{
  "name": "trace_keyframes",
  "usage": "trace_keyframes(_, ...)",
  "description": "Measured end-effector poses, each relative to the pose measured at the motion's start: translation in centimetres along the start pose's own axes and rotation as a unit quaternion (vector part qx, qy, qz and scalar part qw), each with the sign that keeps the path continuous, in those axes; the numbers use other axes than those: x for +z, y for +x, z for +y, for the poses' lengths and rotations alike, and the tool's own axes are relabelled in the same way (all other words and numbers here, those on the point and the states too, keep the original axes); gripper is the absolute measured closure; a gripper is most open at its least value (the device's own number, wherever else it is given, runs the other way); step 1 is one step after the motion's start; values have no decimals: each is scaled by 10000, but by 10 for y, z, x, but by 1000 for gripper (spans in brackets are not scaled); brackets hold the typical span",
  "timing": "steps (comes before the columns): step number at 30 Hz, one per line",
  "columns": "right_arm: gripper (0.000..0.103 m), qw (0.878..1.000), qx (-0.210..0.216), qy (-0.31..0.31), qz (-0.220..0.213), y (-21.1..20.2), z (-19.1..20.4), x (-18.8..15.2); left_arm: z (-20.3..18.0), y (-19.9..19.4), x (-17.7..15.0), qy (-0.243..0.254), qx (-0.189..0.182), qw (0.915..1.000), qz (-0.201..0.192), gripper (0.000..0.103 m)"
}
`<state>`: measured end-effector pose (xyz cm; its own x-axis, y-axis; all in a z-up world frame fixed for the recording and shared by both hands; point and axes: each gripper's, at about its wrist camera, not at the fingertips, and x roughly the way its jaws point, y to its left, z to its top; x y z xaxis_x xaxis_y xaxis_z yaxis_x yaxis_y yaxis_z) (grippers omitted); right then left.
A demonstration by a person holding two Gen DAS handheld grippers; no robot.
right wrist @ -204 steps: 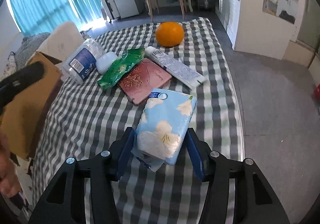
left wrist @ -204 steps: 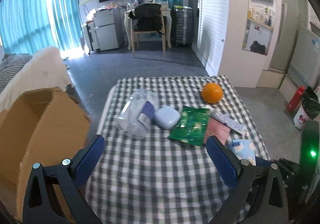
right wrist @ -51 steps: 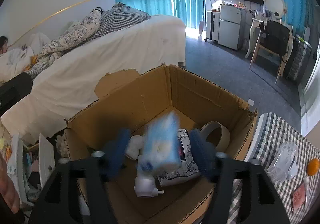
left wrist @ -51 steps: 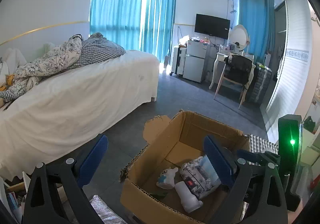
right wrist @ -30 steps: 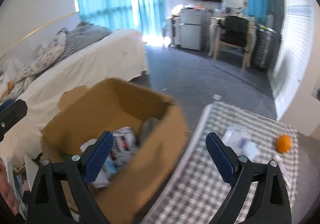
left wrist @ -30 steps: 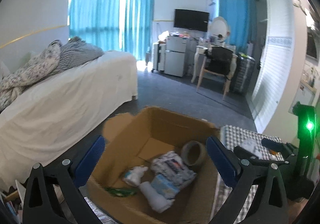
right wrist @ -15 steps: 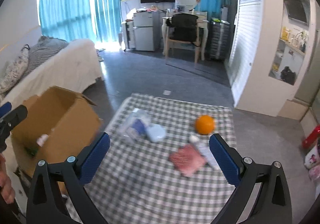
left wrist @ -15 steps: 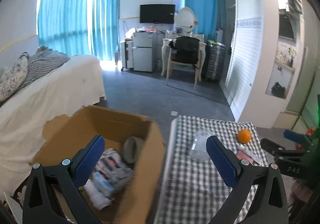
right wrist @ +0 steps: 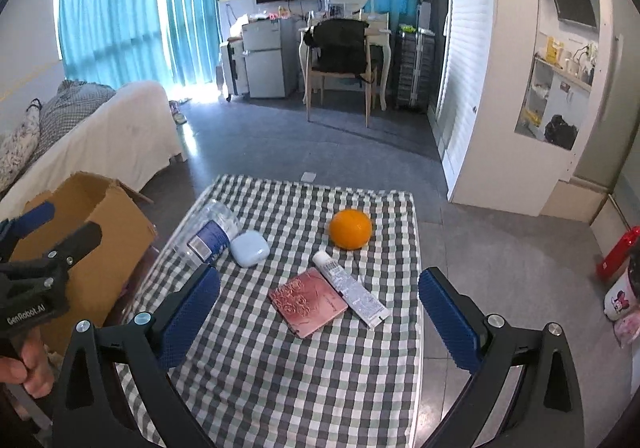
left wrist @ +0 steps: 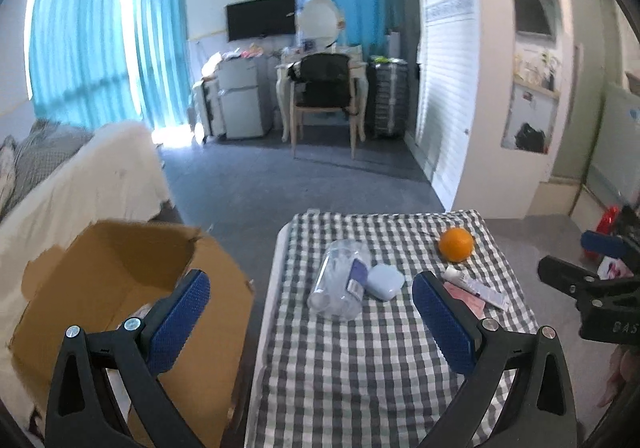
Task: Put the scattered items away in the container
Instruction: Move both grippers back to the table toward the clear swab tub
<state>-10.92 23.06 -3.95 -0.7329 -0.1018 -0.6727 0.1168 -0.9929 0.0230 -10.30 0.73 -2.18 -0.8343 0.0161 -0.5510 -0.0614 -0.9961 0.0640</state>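
On the checkered table point(right wrist: 280, 376) lie an orange point(right wrist: 350, 229), a clear plastic bottle with a blue label point(right wrist: 208, 234), a pale blue case point(right wrist: 249, 248), a white tube point(right wrist: 351, 294) and a pink packet point(right wrist: 307, 301). The same orange point(left wrist: 456, 244), bottle point(left wrist: 340, 284) and case point(left wrist: 385, 281) show in the left wrist view. The open cardboard box point(left wrist: 116, 288) stands left of the table. My left gripper point(left wrist: 312, 320) is open and empty, above the gap between box and table. My right gripper point(right wrist: 320, 312) is open and empty, above the table's near half.
A bed with white cover point(right wrist: 100, 144) lies left of the box. A chair and desk point(right wrist: 340, 60) and a small fridge point(right wrist: 266, 66) stand at the far wall. A red bottle point(right wrist: 618, 252) sits on the floor to the right.
The right gripper dropped the tissue pack into the box and opened. Both grippers have swung from the box back toward the table.
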Motion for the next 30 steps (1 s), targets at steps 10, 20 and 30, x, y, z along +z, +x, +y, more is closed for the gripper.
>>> trace_keyframes(10,3,9997,-62,118,190,28,-1,-9,-6,66,-7,277,-420,9982,329,0)
trace_keyframes(20,3,9991,-39,184,368,51,-6,-17,-6,117,-27,374,-498,9953,744,0)
trace_keyframes(30,3,9987,-7,283,422,62,-12,-21,-21,146,-31,464,-415,9948,808,0)
